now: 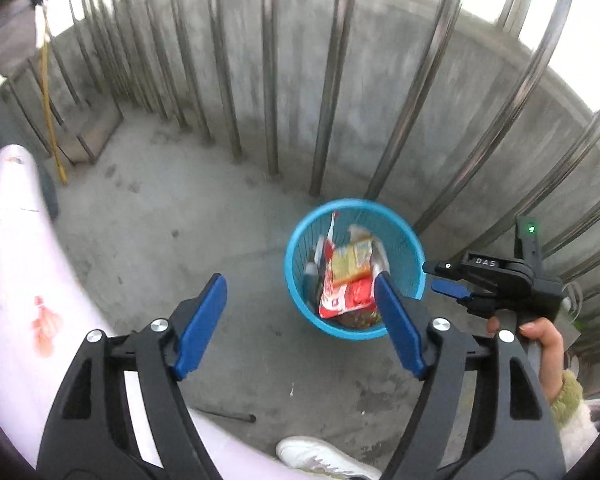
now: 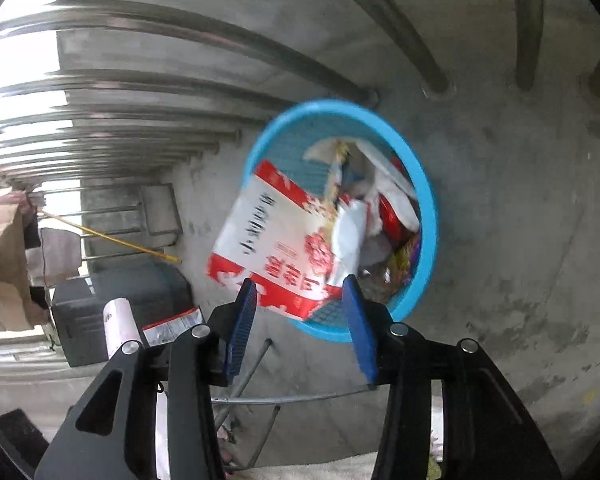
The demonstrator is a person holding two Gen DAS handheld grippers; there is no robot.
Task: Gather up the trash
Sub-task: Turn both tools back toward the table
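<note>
Left hand-held gripper (image 1: 300,320): blue pads apart, nothing between them. Right hand-held gripper (image 2: 298,322): pads apart too; the red-and-white wrapper (image 2: 276,240) lies just ahead of the tips, between and beyond them, and no pad appears to press on it. Both count as empty.

Location of trash: wrapper hangs over the near rim of the blue basket (image 2: 428,184), directly ahead of the right hand-held gripper, half in, half out. In the left wrist view the basket (image 1: 404,236) sits ahead and right of the left tips, on the concrete floor by the steel railing, already holding a yellow packet (image 1: 350,260) and other crumpled packaging.

Handling, judged: thin printed film or card, very light, flexible, somewhat slick; not fragile. It may slide out over the rim. Best hold: pinch the free lower edge nearest the tips, flat across the pads.

Writing: large red and black characters on the wrapper, upside down and blurred, not readable. "DAS" printed on the right hand-held gripper's body (image 1: 496,276).
</note>
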